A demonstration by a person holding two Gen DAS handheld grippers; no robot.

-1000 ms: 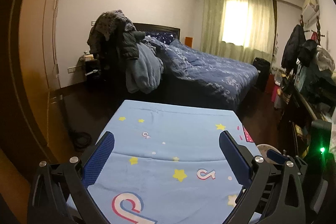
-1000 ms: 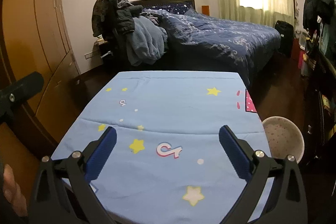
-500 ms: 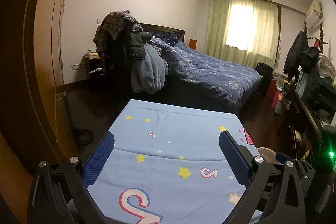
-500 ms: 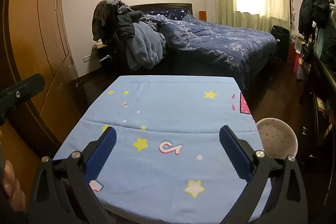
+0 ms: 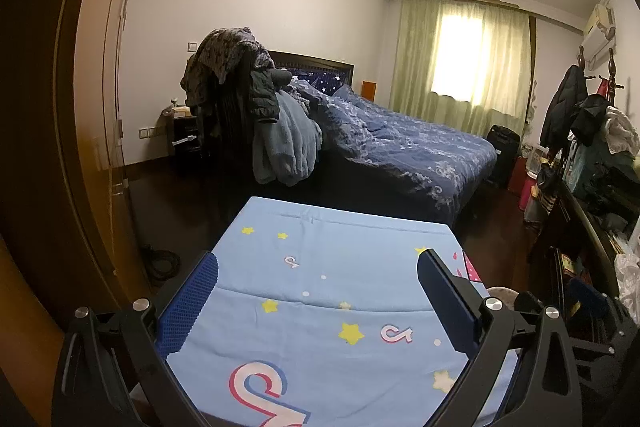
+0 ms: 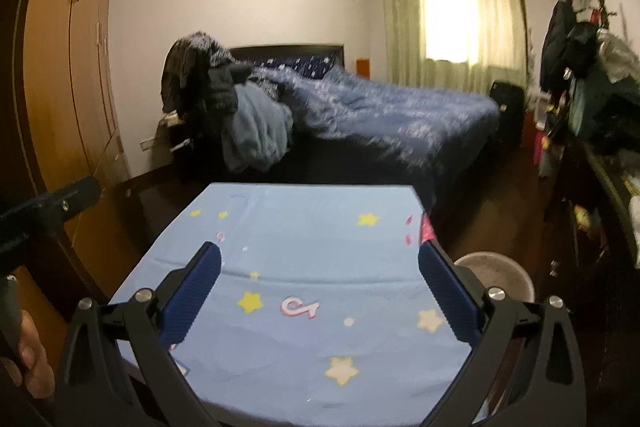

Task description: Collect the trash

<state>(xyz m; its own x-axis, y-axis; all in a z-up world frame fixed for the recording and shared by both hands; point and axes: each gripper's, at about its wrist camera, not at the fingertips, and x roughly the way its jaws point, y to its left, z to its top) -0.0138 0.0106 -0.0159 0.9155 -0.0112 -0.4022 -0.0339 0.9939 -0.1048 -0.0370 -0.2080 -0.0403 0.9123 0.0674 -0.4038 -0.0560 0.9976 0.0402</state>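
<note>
No trash visible on the table [image 5: 320, 291] or anywhere in either view; location cannot be told. Likely small, light, crushable stuff when found, judged from the task only: pinch at the middle, gently. Probable drop spot: round pale bin [image 6: 496, 277] on the floor just right of the table, rim thin, inside speckled, contents not readable. In the left view only a sliver of it [image 5: 500, 295] behind the right finger.

Left gripper [image 5: 318, 273] wide open, nothing between the fingers, hanging over the near edge of the table. Right gripper [image 6: 320, 267] likewise spread wide and empty, over the same near edge. Pads [image 6: 192, 295] blue, ribbed, rubbery; frames black, stiff, with metal screws.

Table covered by a soft light-blue cloth with yellow stars and pink-white logos, one crease across, flat, no grip hazards. Far behind: bed [image 5: 404, 147] with rumpled dark-blue quilt, heap of coats [image 5: 240, 83] at its left end. Wooden wardrobe [image 6: 72, 75] on the left, glossy. Curtains [image 5: 460, 67] pale green, backlit. Right view slightly blurred.
</note>
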